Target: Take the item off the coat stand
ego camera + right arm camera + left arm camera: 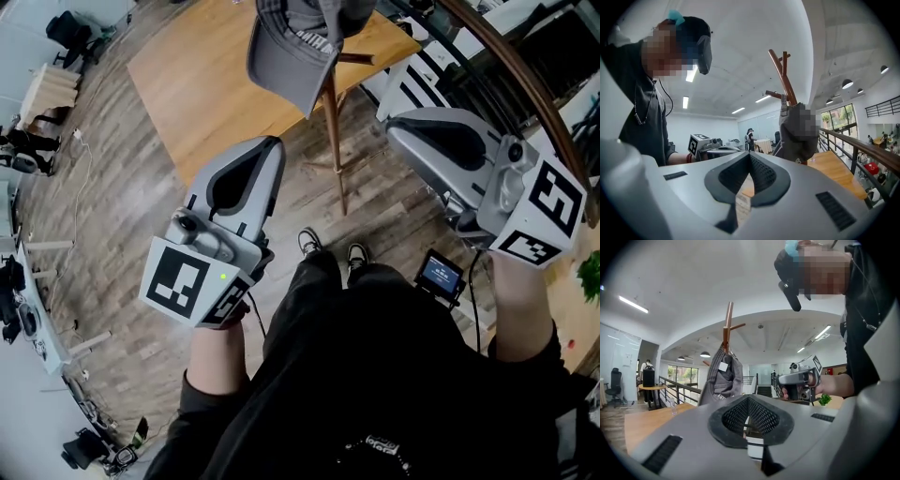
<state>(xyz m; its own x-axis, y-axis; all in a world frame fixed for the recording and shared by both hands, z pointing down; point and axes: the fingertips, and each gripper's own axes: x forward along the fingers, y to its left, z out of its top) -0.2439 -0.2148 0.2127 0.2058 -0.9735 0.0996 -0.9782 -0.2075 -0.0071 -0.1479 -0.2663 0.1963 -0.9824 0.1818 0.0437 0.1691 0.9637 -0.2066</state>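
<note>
"While the grey cap [289, 58] hangs on the coat stand [334, 127] at the top centre of the head view, would you call anything done?"

"No. As far as I can judge, the task has not started. The cap sits on a peg of the stand, untouched, with the wooden surface [202, 89] showing beyond it at the upper left."

"And the grippers?"

"The left gripper [269, 146] is at the middle left and the right gripper [397, 125] at the upper right. Both point toward the stand but are well apart from the cap. In each gripper view the jaws are pressed together with nothing between them."

"So neither could take the cap as it is."

"Right. In the left gripper view the cap shows just left of centre, beyond the closed jaws. In the right gripper view it shows right of centre, again out of reach."

"What is left, then?"

"All of it, I'd say. One gripper has to open, come up to the cap, close on the brim or crown, and lift it clear of the peg."
</note>
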